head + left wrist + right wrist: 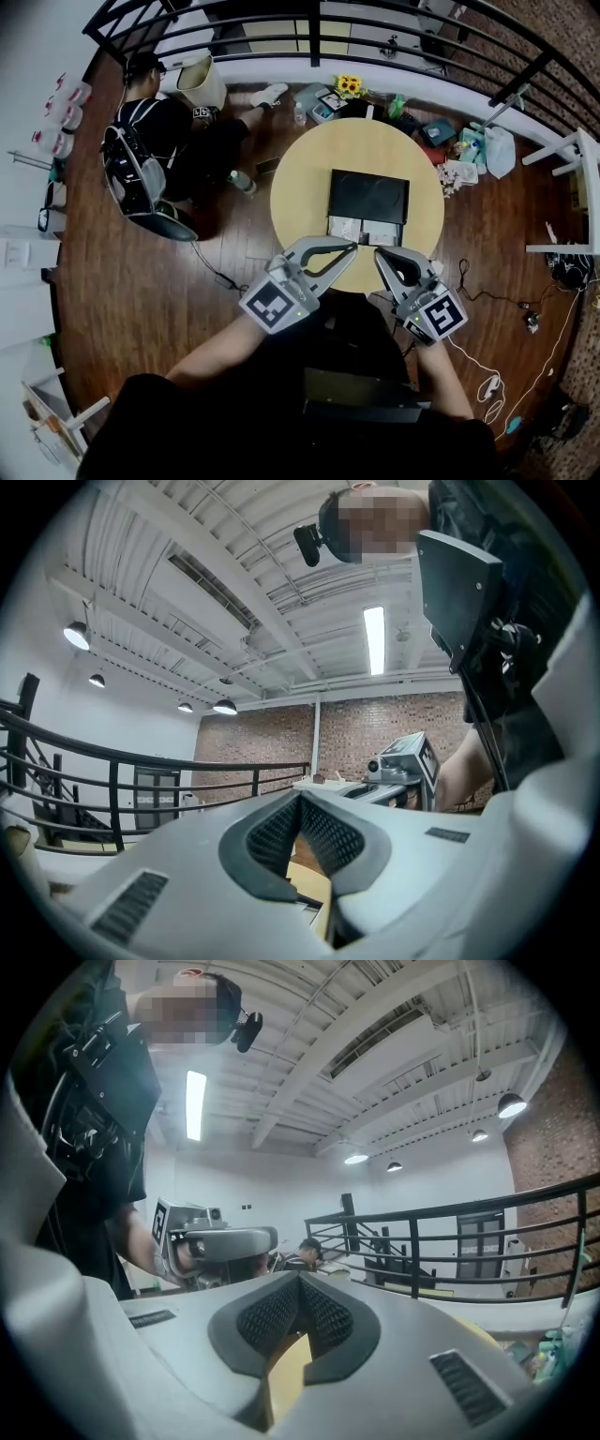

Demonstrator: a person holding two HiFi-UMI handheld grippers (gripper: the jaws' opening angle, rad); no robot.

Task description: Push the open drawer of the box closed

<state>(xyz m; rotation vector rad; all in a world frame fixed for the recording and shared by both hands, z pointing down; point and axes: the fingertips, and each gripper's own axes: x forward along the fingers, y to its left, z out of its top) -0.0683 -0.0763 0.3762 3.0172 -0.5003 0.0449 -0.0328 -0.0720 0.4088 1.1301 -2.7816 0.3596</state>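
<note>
Round wooden bench [300, 187] mid-frame in the head view. Black box [368, 197] near its centre. Drawer [364, 230] pulled out at the box's 6 o'clock side. Left claw [354, 247] near the drawer's 6 o'clock edge, tips pressed together, empty. Right claw [379, 253] at 5 o'clock, likewise closed on nothing.

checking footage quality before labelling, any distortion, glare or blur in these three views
Head view: strong fisheye bends the railing, corners go black, table evenly lit. Left gripper view: ceiling strip light blows out white, person beside it falls dark. Right gripper view: same curved edges and black corners, the ceiling strip light glares too.
</note>
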